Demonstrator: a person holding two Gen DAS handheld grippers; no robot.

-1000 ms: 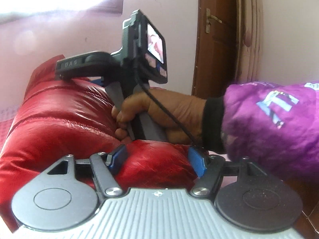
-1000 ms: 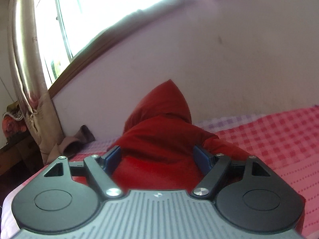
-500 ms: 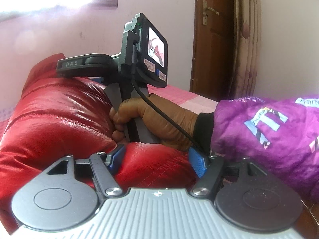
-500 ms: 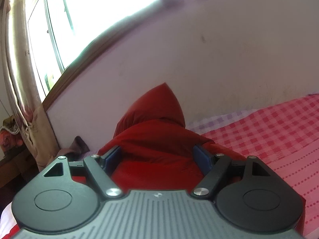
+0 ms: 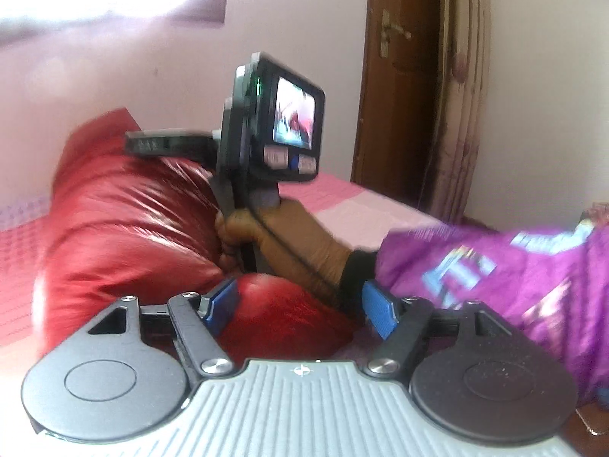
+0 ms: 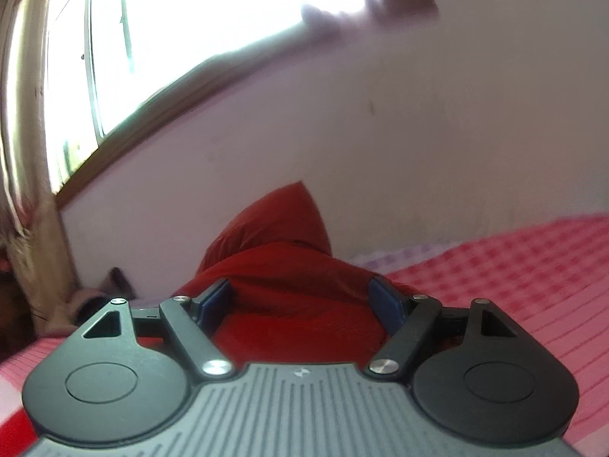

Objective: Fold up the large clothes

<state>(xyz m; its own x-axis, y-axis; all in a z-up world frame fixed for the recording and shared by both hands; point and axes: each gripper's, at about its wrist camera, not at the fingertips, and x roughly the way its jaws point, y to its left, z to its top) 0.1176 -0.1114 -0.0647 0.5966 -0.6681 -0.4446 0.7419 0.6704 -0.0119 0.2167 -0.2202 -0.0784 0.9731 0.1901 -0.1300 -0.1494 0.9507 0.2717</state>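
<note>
Left wrist view showed the left gripper low in the frame, its blue pads spread well apart and opening, with a bulge of the red puffer jacket lying between them — the pads did not visibly press on it. The jacket lay heaped on the bed with its pink checked sheet, its shiny quilted body rising toward the pale wall. Just beyond it, the right hand gripped the handle of the other gripper tool, whose small lit screen faced the camera; a purple sleeve ran off to the right edge. A brown wooden door stood behind, beside a curtain.

Right wrist view showed the right gripper with its jaws wide, red jacket fabric filling the gap between them — whether the pads pinched it was not clear. The jacket's hood stood up in a point against the wall, with a bright window at upper left.
</note>
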